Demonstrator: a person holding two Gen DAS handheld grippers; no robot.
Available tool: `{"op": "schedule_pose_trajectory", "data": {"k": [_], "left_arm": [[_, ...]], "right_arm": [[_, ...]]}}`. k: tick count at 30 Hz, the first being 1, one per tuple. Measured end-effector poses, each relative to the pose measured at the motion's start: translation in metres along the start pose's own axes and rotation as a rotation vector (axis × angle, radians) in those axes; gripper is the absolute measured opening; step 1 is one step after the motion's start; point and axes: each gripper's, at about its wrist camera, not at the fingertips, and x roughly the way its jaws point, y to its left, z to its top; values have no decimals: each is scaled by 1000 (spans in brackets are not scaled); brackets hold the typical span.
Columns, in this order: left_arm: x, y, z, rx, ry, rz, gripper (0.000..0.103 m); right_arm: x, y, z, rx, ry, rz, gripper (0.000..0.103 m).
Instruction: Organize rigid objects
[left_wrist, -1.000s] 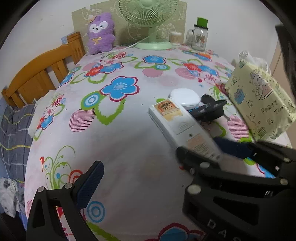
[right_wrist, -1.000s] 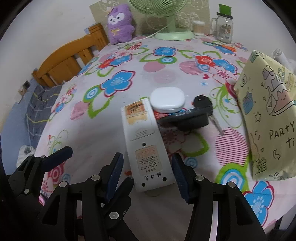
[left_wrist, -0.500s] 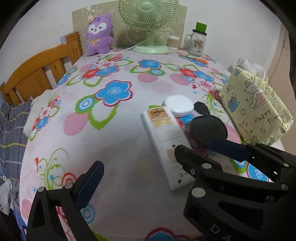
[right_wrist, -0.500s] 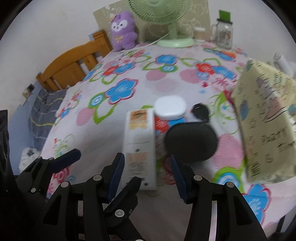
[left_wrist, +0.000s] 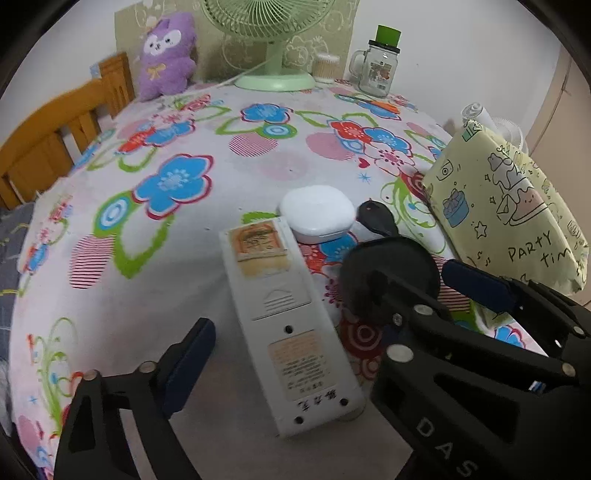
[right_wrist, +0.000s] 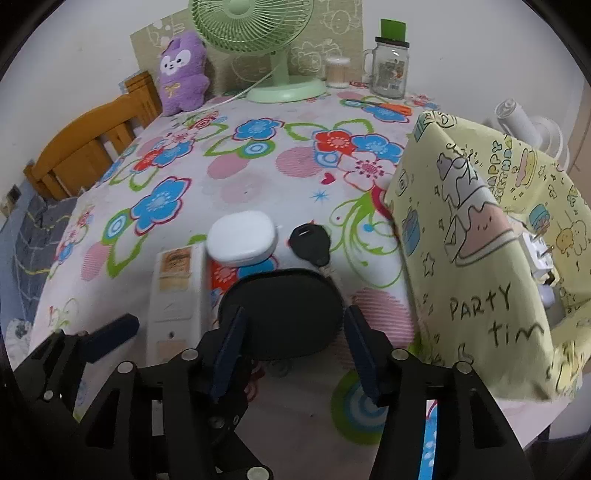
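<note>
Round black case (right_wrist: 284, 314) now between right gripper (right_wrist: 295, 354) pads, matte, lidded

A remote control (left_wrist: 284, 314) is laid lengthwise on the table (left_wrist: 177, 258), with a rounded case (left_wrist: 317, 213) just beyond its far end. A key (right_wrist: 309, 242) is placed right of the case, a round pouch (right_wrist: 284, 314) nearer the cameras. A gift bag (right_wrist: 480, 258) is set rightmost; a fan (right_wrist: 273, 48) and plush toy (right_wrist: 183, 72) are stood behind.
</note>
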Motion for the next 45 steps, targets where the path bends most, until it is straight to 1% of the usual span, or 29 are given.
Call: {"op": "schedule_pose_trajectory", "data": {"k": [1,3,4,6,7,8,14,16,18,20,24,25,27,28,31,33,36,39,45], "left_arm": [[2,0,1,-6,4,-7,89],[2,-1,1,-1,-11,3,83],[2,-1,2,3,-18,12,82],[3,-1,3,7,-30,29,67],[3,-1,4,10,-37,55,61],[3,0,4,16,-44,69,59],[3,3,3,30,-55,65,53],[2,4,2,32,-52,67,51],[0,7,2,29,-49,62,48],[-2,8,1,28,-48,58,46],[-2,7,0,41,-51,69,46],[0,6,0,37,-47,71,47],[1,5,0,45,-46,84,49],[2,4,1,44,-49,95,49],[4,2,3,43,-58,102,51],[4,2,4,43,-58,101,46],[3,3,3,42,-54,91,45],[-1,3,2,39,-53,81,45],[-22,-1,1,44,-90,87,45]], "right_arm": [[2,0,1,-1,1,-5,63],[7,-1,3,-3,5,-15,63],[9,0,5,-6,5,-19,63],[11,1,7,-14,-6,-27,64],[11,2,7,-20,-10,-34,66],[13,3,8,-30,-10,-38,67],[22,5,9,-26,18,-1,72],[22,8,9,-35,16,6,80],[22,10,9,-37,14,10,83],[23,10,9,-28,20,18,84],[25,10,7,-21,20,24,84],[27,9,7,-17,21,25,83],[27,8,7,-13,22,3,77],[27,7,7,-11,23,-13,77],[27,3,7,7,16,-16,77],[25,3,8,6,9,-21,77],[22,5,8,-10,-1,-25,77],[19,5,8,-9,0,-19,77],[1,8,7,-13,-36,-12,77]]}}
